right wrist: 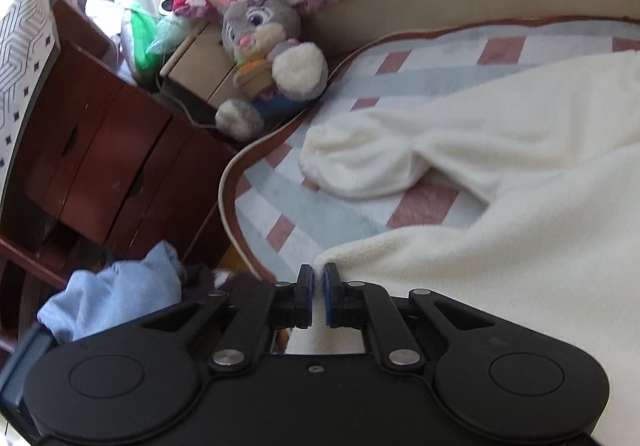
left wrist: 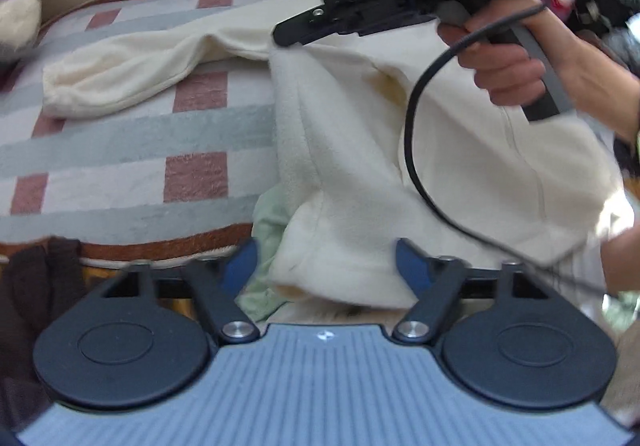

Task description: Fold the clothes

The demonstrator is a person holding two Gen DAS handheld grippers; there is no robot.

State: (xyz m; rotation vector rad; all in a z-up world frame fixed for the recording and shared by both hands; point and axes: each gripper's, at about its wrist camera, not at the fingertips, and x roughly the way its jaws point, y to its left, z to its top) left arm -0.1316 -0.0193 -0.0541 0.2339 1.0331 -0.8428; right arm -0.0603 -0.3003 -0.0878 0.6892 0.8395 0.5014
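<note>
My right gripper (right wrist: 319, 280) has its jaws pressed together on a corner of the cream fleece garment (right wrist: 500, 206), the cloth pinched between the blue pads (right wrist: 306, 278) at lower centre of the right wrist view. My left gripper (left wrist: 326, 266) has its jaws standing apart, a hanging fold of the same fleece between them; I cannot tell whether the pads press on it.

The garment lies on the bed with the checked pink, grey and white cover (left wrist: 120, 150), one sleeve (left wrist: 120, 74) stretched toward the left of the frame. I judge the folding barely begun: the body is lifted at one edge, the sleeve still spread, no neat fold visible.

Only the left wrist view shows the person's hand (left wrist: 504, 62) gripping the right tool and a yellowish stain (left wrist: 390, 86) on the fleece. Only the right wrist view shows the grey plush rabbit (right wrist: 264, 58), the dark red wooden cabinet (right wrist: 100, 150) and a crumpled light blue cloth (right wrist: 116, 298) at lower left.
</note>
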